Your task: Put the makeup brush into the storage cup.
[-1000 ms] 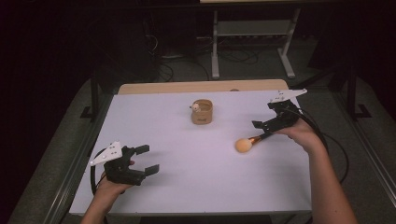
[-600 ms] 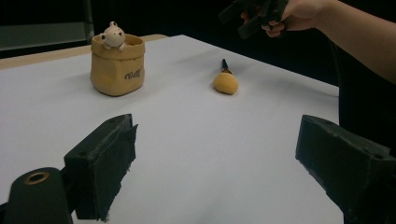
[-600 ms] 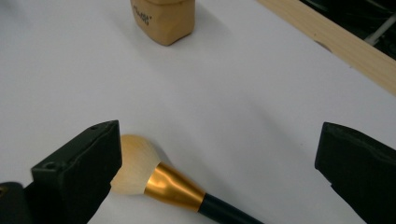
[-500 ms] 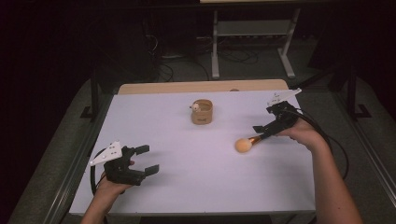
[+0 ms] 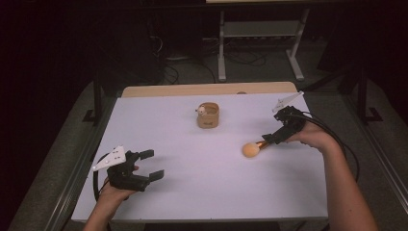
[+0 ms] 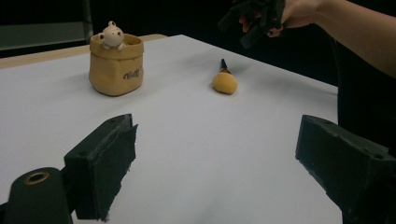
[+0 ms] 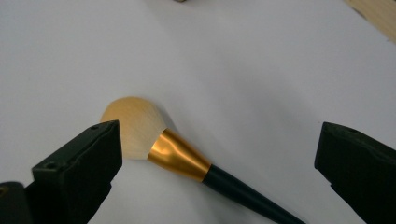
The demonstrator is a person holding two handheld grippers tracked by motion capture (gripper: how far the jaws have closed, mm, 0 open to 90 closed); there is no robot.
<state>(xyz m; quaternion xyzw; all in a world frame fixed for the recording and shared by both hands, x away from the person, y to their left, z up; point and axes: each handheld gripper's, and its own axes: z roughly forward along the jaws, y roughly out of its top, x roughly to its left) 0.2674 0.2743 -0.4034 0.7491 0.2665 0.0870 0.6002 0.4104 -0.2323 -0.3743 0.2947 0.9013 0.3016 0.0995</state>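
Right hand-held gripper (image 5: 274, 137): jaws wide apart, nothing gripped, hovering low over brush handle.
Makeup brush (image 7: 159, 144): flat on desk, between the spread right jaws, not touched; tan head points away from hand.
Left hand-held gripper (image 5: 149, 166): jaws wide, empty, near front-left desk edge.
Pouch with bear (image 5: 208, 115): upright, mid-back desk (image 5: 192, 192), well apart from brush.

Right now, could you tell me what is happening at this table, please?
A person holds a gripper in each hand over a white table. The right gripper hovers open over a makeup brush lying flat on the table, its jaws either side of the gold ferrule, not closed on it. The left gripper rests open near the front edge. A small tan pot stands toward the back.
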